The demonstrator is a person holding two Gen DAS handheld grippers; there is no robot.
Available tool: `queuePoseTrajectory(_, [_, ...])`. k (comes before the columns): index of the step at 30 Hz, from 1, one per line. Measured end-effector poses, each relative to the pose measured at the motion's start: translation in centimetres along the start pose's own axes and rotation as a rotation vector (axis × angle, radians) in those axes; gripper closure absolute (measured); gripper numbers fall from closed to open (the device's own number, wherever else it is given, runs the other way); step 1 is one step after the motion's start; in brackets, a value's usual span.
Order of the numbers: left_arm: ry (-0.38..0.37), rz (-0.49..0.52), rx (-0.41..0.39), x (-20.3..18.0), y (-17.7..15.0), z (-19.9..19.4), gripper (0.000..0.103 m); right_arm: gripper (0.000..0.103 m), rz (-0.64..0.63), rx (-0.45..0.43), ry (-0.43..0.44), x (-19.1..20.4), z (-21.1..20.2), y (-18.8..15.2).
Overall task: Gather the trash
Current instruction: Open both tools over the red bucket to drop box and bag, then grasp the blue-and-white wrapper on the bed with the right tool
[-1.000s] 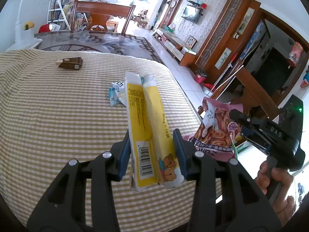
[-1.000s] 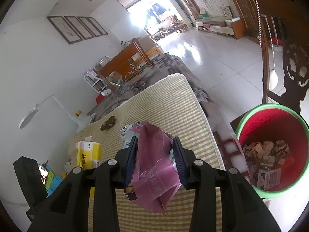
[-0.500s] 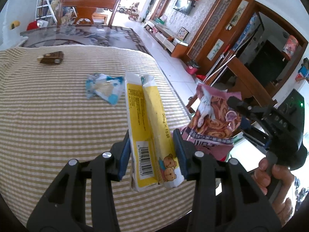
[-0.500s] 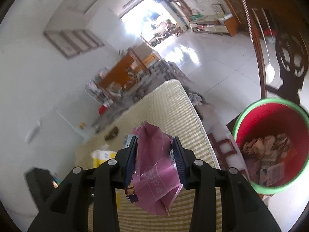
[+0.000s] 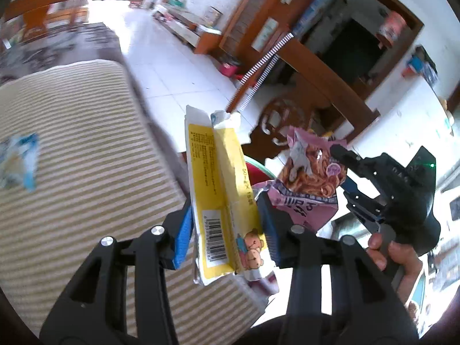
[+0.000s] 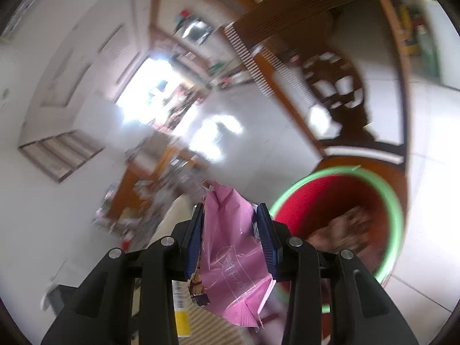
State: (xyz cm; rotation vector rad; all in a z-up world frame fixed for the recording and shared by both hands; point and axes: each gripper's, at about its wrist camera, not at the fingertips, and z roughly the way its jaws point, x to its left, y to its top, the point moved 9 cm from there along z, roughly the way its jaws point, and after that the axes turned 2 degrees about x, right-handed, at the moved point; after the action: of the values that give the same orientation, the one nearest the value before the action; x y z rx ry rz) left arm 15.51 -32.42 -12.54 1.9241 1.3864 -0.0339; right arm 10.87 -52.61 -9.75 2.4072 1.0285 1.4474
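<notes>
Yellow carton (image 5: 222, 198) sits between the left tool's (image 5: 227, 231) opening jaws; the right tool (image 6: 231, 238) grips a pink wrapper (image 6: 230, 247) near the red bin (image 6: 339, 224). Neither dropped; a blue wrapper (image 5: 20, 161) remains on the striped worktop (image 5: 86, 172).

Between the jaws of my left tongs (image 5: 227, 235) stands the drink carton (image 5: 221, 198), upright; left of it lies the striped table (image 5: 86, 172) with a snack wrapper (image 5: 20, 161). Right of it my right tongs (image 6: 233, 238) hold the noodle packet (image 6: 230, 247), and the trash bin (image 6: 394, 210) sits ahead to their right.
</notes>
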Motion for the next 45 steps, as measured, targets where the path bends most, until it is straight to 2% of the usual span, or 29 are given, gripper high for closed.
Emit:
queuePoseTrajectory(3, [-0.031,0.028,0.043,-1.5,0.4,2.1,0.052,0.063,0.025,-0.003,-0.040,-2.1,0.2,0.9])
queuePoseTrajectory(4, [-0.041,0.034,0.052,-1.8,0.4,2.6,0.037,0.058,0.028,-0.001,-0.055,-2.6,0.6,0.8])
queuePoseTrajectory(5, [-0.048,0.037,0.049,-2.0,0.5,2.9,0.022,0.046,0.028,-0.007,-0.072,-2.8,0.7,0.9])
queuePoseTrajectory(6, [-0.051,0.037,0.041,-2.0,0.5,2.8,0.017,0.039,0.026,-0.017,-0.082,-2.9,0.6,1.0])
queuePoseTrajectory(7, [-0.050,0.036,0.023,-1.9,0.5,2.6,0.015,0.038,0.017,-0.029,-0.097,-2.8,0.5,1.0])
queuePoseTrajectory(12, [-0.002,-0.005,-0.011,0.6,-0.3,0.7,0.015,0.037,-0.067,0.010,-0.103,-1.2,0.9,0.1])
queuePoseTrajectory(15, [0.057,-0.079,-0.073,4.3,-1.2,-2.3,0.015,0.033,-0.220,0.111,-0.096,2.8,2.5,-2.0])
queuePoseTrajectory(19, [0.174,-0.162,-0.133,9.6,-3.3,-6.5,0.015,0.030,-0.500,0.264,-0.064,11.2,5.2,-7.7])
queuePoseTrajectory(20, [0.198,-0.184,-0.143,10.9,-3.9,-7.6,0.015,0.026,-0.558,0.302,-0.043,13.5,6.0,-9.5])
queuePoseTrajectory(22, [0.252,-0.241,-0.168,13.9,-5.2,-9.9,0.015,0.022,-0.618,0.372,0.011,17.2,7.7,-12.9])
queuePoseTrajectory(23, [0.281,-0.277,-0.184,15.6,-6.0,-11.2,0.015,0.021,-0.633,0.419,0.048,19.2,8.9,-15.1])
queuePoseTrajectory(26, [0.328,-0.376,-0.209,19.8,-8.1,-14.2,0.015,0.021,-0.644,0.524,0.080,22.4,12.9,-20.4])
queuePoseTrajectory(29, [0.367,-0.457,-0.233,23.4,-9.8,-17.2,0.015,0.021,-0.660,0.594,0.009,23.1,17.2,-24.6])
queuePoseTrajectory(31, [0.393,-0.496,-0.255,25.4,-10.4,-18.9,0.015,0.021,-0.641,0.616,-0.017,23.0,19.2,-25.7])
queuePoseTrajectory(34, [0.415,-0.541,-0.278,28.1,-10.2,-20.5,0.012,0.021,-0.660,0.594,-0.051,23.3,21.4,-26.4])
queuePoseTrajectory(35, [0.415,-0.547,-0.279,28.6,-10.0,-20.7,0.012,0.021,-0.676,0.601,-0.055,23.3,22.1,-26.9])
queuePoseTrajectory(37, [0.426,-0.548,-0.292,30.3,-8.6,-21.1,0.012,0.035,-0.693,0.636,-0.043,23.1,22.9,-27.8])
queuePoseTrajectory(38, [0.431,-0.542,-0.296,30.6,-8.1,-21.1,0.012,0.054,-0.696,0.652,-0.034,23.1,23.1,-28.3])
queuePoseTrajectory(41, [0.469,-0.487,-0.281,33.0,-4.7,-20.6,0.010,0.077,-0.669,0.685,0.026,23.4,22.7,-28.6])
queuePoseTrajectory(42, [0.478,-0.476,-0.278,33.7,-3.9,-20.4,0.009,0.083,-0.649,0.689,0.042,23.6,22.4,-28.3])
queuePoseTrajectory(45, [0.503,-0.485,-0.265,36.3,-0.8,-19.5,0.007,0.088,-0.573,0.691,0.134,25.0,21.1,-27.2])
